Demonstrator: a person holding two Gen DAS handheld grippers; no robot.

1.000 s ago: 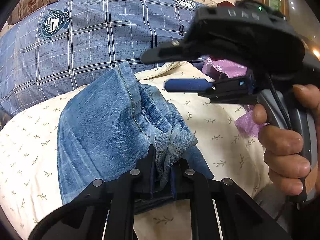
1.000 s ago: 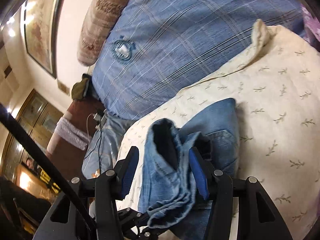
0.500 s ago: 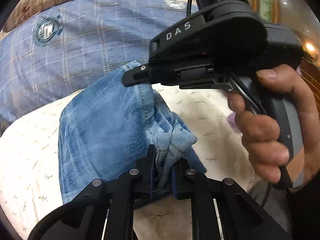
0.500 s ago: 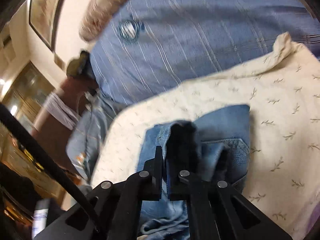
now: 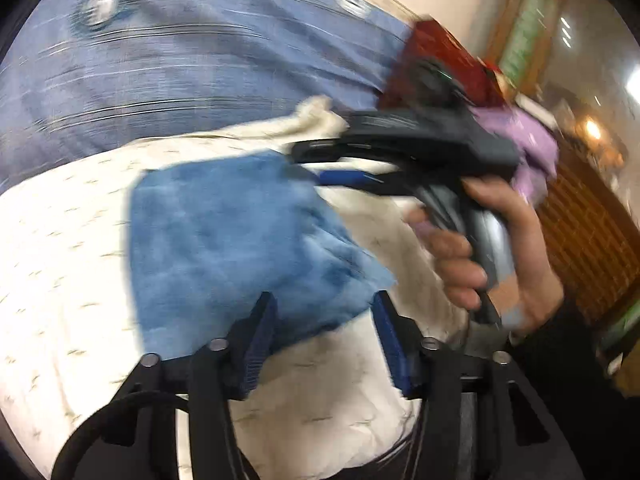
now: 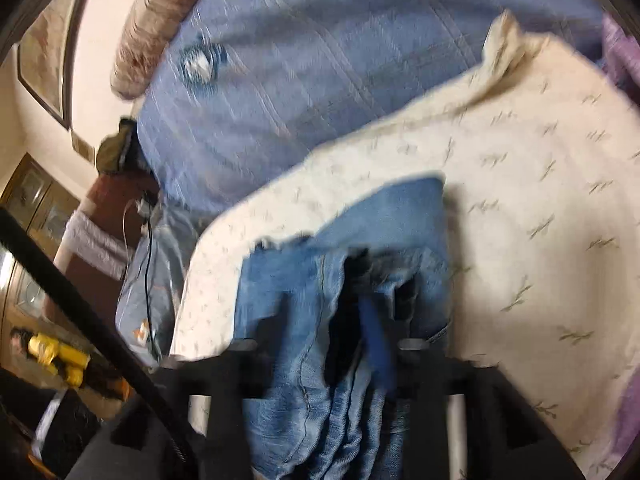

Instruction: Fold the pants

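Note:
Folded blue denim pants point(image 5: 224, 240) lie on the cream leaf-print bedsheet point(image 5: 60, 272). My left gripper point(image 5: 324, 320) is open, its blue pads apart just at the pants' near edge, holding nothing. The right gripper point(image 5: 316, 164) shows in the left wrist view above the pants' far right corner, held by a hand. In the blurred right wrist view the pants point(image 6: 384, 216) bunch up between the right gripper's fingers point(image 6: 376, 344); its jaws look apart, but the blur hides whether they grip the cloth.
A blue plaid pillow point(image 5: 192, 64) lies behind the sheet, with a brown striped pillow point(image 6: 160, 16) beyond it. Purple cloth point(image 5: 532, 148) lies at the right. A dark cable point(image 6: 80, 300) crosses the right wrist view's lower left. Furniture stands past the bed's left edge.
My left gripper has opened and let go of the pants' bunched edge, and the pants now lie flatter. The right gripper was pinched on the denim and has moved; both views are motion-blurred.

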